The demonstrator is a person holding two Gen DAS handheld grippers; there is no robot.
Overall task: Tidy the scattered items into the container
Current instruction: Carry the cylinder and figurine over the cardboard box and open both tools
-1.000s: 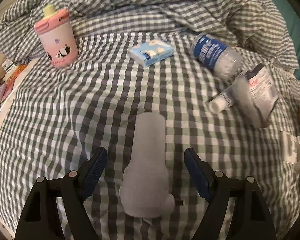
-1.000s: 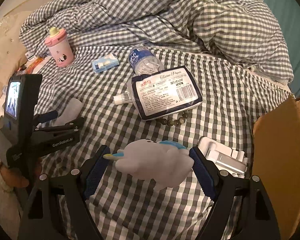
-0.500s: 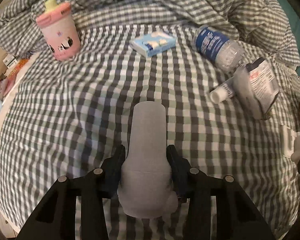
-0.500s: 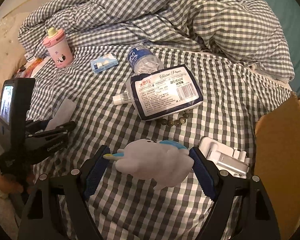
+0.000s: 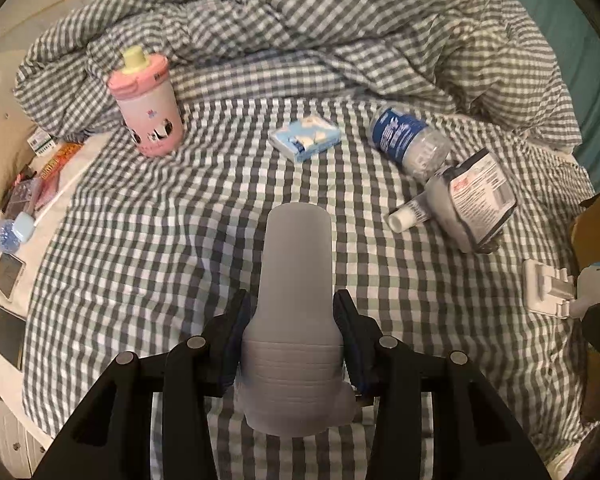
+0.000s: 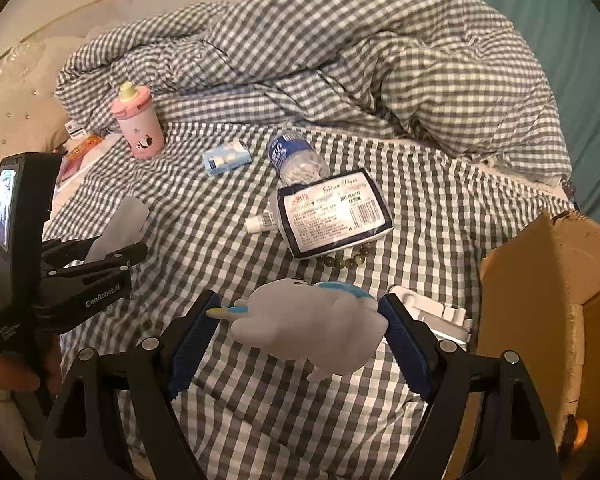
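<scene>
My left gripper [image 5: 292, 320] is shut on a frosted stack of plastic cups [image 5: 298, 264], held above the checked bedsheet [image 5: 160, 248]. The right wrist view shows the same left gripper [image 6: 100, 256] at the left with the cup stack [image 6: 124, 216] sticking out of it. My right gripper [image 6: 300, 320] is shut wide on a white and blue plush toy [image 6: 312, 328], lifted off the sheet. An open cardboard box [image 6: 540, 300] stands just right of it. A pink sippy cup [image 5: 148, 112], a blue tissue pack [image 5: 304, 138], a water bottle [image 5: 410, 144] and a wipes pack [image 5: 476, 200] lie on the bed.
A small white bottle [image 5: 408, 216] lies against the wipes pack, with a bead string [image 6: 344, 262] by it. A white plastic tray [image 6: 440, 316] sits beside the box. The bunched duvet [image 6: 380, 72] fills the far side. Small items clutter the left edge [image 5: 8, 264].
The left jaws closed on the cup stack, then lifted it off the sheet. The right gripper rose with the plush toy still in it.
</scene>
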